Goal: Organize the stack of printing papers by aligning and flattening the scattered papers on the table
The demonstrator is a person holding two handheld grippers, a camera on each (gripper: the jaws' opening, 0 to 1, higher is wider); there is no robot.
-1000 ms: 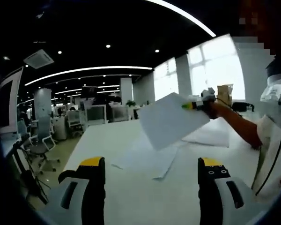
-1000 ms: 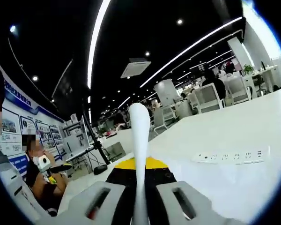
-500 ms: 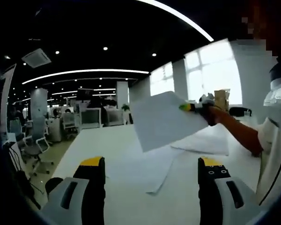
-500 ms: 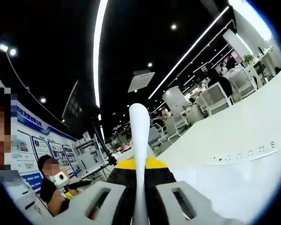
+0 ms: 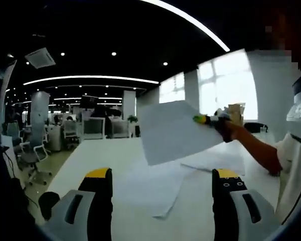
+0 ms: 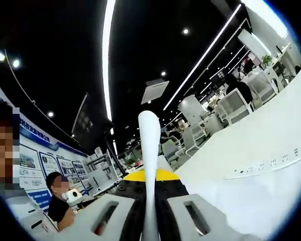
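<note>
The right claw (image 5: 206,119) has carried its pinched sheet (image 5: 173,131) up off the desk (image 5: 190,211) and leftward, tipping it nearer level, clear of the loose papers (image 5: 150,188) lying below.

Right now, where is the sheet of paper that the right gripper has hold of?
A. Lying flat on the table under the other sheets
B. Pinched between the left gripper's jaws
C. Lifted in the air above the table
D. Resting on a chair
C: in the left gripper view the right gripper holds the sheet by one edge, raised above the loose papers on the table.
</note>
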